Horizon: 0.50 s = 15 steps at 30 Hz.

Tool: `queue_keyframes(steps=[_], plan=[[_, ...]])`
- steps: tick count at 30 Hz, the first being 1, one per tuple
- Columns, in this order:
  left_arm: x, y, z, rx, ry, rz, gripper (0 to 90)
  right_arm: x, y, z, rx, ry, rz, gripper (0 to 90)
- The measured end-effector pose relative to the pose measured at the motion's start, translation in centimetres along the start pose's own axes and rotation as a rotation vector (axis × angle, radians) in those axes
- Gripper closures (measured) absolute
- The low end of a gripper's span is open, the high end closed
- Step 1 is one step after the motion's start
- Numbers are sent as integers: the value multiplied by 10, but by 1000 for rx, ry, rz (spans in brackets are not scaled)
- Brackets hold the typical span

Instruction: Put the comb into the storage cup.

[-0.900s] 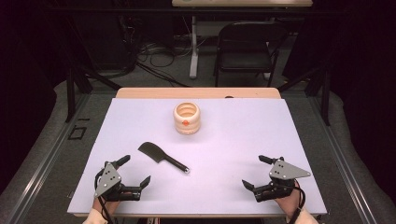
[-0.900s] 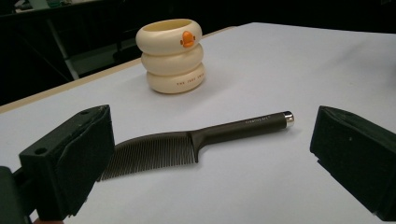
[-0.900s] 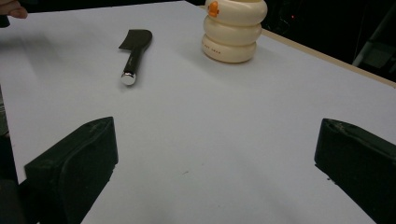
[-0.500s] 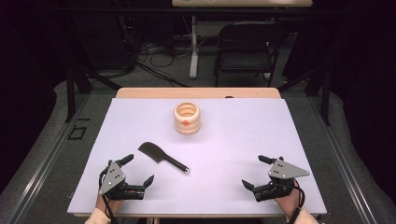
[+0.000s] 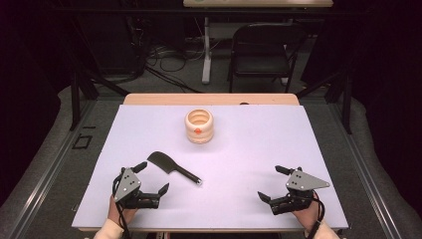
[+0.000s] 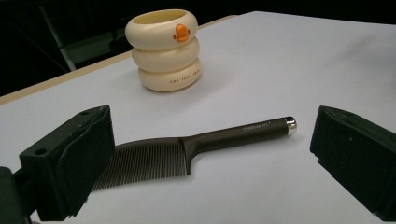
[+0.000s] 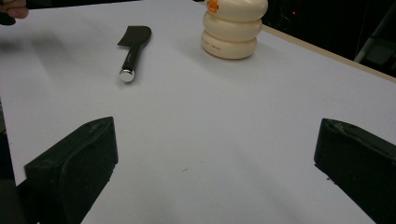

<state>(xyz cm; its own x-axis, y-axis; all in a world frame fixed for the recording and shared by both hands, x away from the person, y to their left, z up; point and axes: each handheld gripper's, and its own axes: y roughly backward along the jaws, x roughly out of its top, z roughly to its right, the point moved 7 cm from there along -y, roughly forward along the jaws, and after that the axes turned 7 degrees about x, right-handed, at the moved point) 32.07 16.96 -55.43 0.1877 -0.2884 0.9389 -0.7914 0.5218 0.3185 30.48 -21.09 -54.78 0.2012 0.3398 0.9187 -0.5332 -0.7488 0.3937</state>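
**Comb lies between open claws on a pale table**

A dark comb (image 5: 172, 167) lies flat on the table (image 5: 259, 144), left of centre in the lower half of the high view, its toothed head toward the upper left and its handle running to the lower right, ending in a silvery cap. In the left gripper view the comb (image 6: 196, 149) stretches across the middle of the frame, teeth facing the camera, handle tip at the right.

Just below and left of it in the high view, the left claw (image 5: 151, 178) stands wide open with nothing gripped; one jaw tip sits close beside the comb's head, though whether it touches cannot be made out. In its own view the comb lies beyond the two spread black jaws.

Above the comb, near the upper middle of the table, stands a cream holder (image 5: 199, 126) of three stacked rings with a small orange mark on its front, well apart from the comb.

At the lower right of the high view the right claw (image 5: 271, 183) is also spread wide and holds nothing, with bare table between its jaws.
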Motion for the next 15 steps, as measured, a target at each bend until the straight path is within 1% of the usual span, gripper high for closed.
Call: queue_keyframes(steps=[1,4,5,10,15], plan=[[1,-2,1,1,6,-3,1,0,0,0,1,3,-2,0],[2,-5,2,-4,3,-8,1,0,0,0,0,4,-4,0],[2,-9,5,-9,5,-16,1,0,0,0,0,2,-3,0],[5,-15,9,-16,1,-17,1,0,0,0,0,2,-1,0],[9,-29,14,-34,12,-31,1,-1,0,0,1,-1,-5,0]])
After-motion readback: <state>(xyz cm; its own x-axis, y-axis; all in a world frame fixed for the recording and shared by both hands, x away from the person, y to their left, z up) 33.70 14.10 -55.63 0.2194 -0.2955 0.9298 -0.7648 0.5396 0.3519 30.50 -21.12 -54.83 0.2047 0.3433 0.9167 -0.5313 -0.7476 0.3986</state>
